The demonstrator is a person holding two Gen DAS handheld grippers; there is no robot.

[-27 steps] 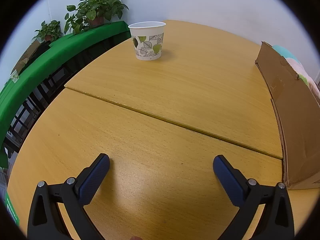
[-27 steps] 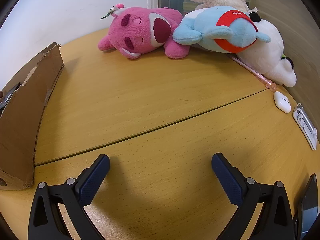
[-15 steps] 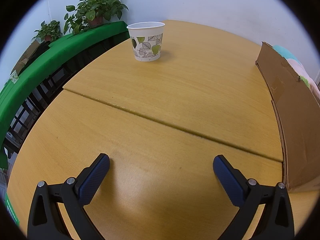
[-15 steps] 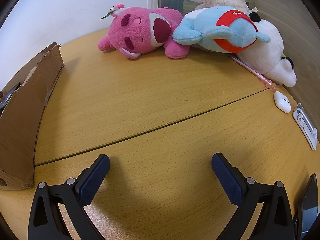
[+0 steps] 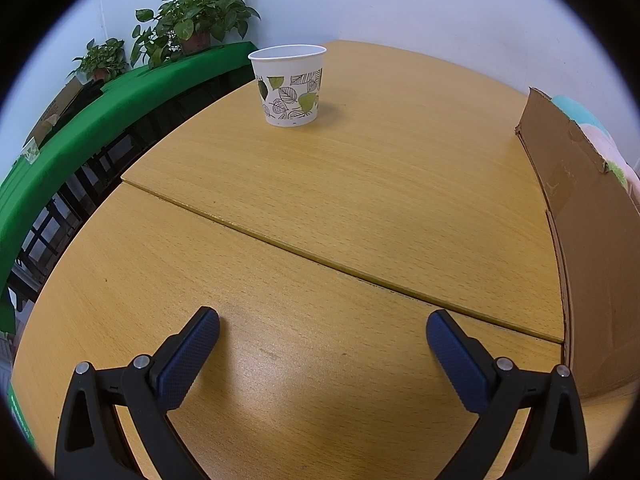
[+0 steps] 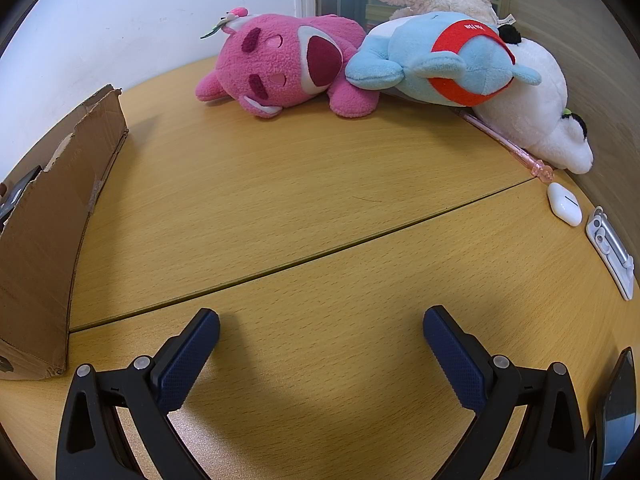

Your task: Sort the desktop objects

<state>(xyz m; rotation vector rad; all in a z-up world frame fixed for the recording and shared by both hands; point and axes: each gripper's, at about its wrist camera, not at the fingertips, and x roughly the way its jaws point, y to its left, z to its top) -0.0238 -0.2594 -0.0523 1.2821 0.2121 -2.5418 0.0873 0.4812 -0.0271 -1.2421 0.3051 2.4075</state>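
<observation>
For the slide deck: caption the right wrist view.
Open right gripper over a wooden desk, facing plush toys and cardboard box.

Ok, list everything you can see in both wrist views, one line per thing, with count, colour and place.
paper cup: 1, white with green leaf print, upright at the far side of the table
potted plants: 2, green, on the green ledge left of the table
green ledge: 1, along the table's left edge
cardboard box: 1, brown, torn rim, between the two views
table: 1, light wood, seam across it
plush toys: 4, pink, blue with red, white and cream, piled at the far right corner
pen: 1, pink, beside the white plush
earbud case: 1, white, right edge
metal clip-like item: 1, silver, right edge
dark flat device: 1, near right edge
left gripper: open, empty
right gripper: open, empty
</observation>
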